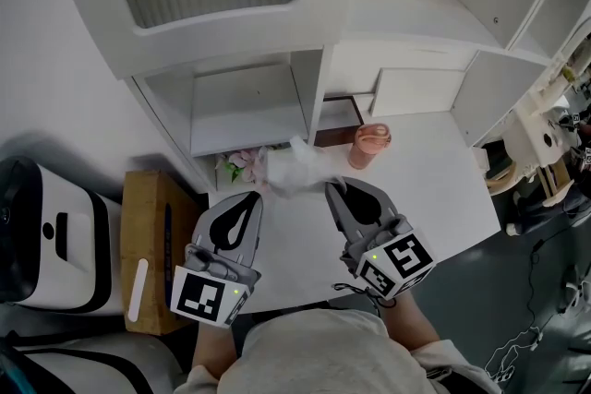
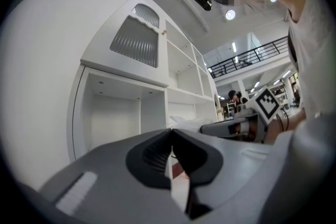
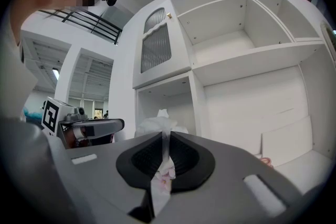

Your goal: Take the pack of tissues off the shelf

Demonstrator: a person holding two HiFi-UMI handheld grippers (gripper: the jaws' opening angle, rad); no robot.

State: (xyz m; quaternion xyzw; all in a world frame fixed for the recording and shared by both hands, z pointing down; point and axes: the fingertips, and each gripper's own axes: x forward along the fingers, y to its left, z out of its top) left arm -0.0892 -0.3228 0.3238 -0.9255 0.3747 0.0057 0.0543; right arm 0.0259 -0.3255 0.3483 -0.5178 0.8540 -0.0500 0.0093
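Note:
The pack of tissues (image 1: 277, 167), in white wrap with a pink flower print, lies at the foot of the white shelf unit (image 1: 245, 111), in front of its lowest compartment. My right gripper (image 1: 334, 187) is at the pack's right end. In the right gripper view this gripper (image 3: 164, 136) is shut on a thin fold of the wrapper, with the crumpled pack (image 3: 160, 124) just beyond the tips. My left gripper (image 1: 251, 197) hovers just in front of the pack. Its jaws (image 2: 171, 134) meet at the tips with nothing between them.
A pink cup (image 1: 369, 146) stands on the white tabletop (image 1: 434, 189) right of the pack. A wooden box (image 1: 157, 244) and a white appliance (image 1: 46, 235) sit at the left. Upper shelf compartments (image 3: 236, 34) are bare. Cables lie on the dark floor (image 1: 536, 291) at right.

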